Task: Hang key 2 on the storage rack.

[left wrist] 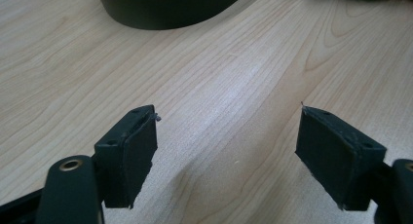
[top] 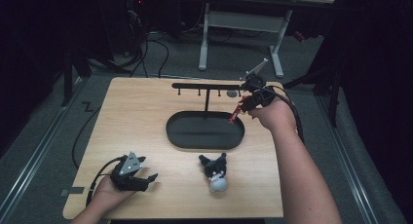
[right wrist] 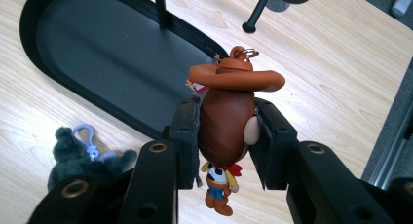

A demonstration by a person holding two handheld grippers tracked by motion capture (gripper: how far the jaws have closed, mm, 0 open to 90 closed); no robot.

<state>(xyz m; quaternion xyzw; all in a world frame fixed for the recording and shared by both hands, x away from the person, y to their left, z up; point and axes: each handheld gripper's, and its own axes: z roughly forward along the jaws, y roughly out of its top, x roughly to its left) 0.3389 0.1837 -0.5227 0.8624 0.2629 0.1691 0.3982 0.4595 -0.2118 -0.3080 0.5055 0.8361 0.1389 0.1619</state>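
The right gripper (right wrist: pixel 225 136) has its jaws clamped on a cowboy figure (right wrist: pixel 226 126), held above the surface (top: pixel 146 117) by the black oval tray (top: pixel 204 130) and its peg rack (top: pixel 207 86). A dark plush toy (top: pixel 215 171) lies just before the tray. The left gripper (left wrist: pixel 226 151) rests wide open, empty.
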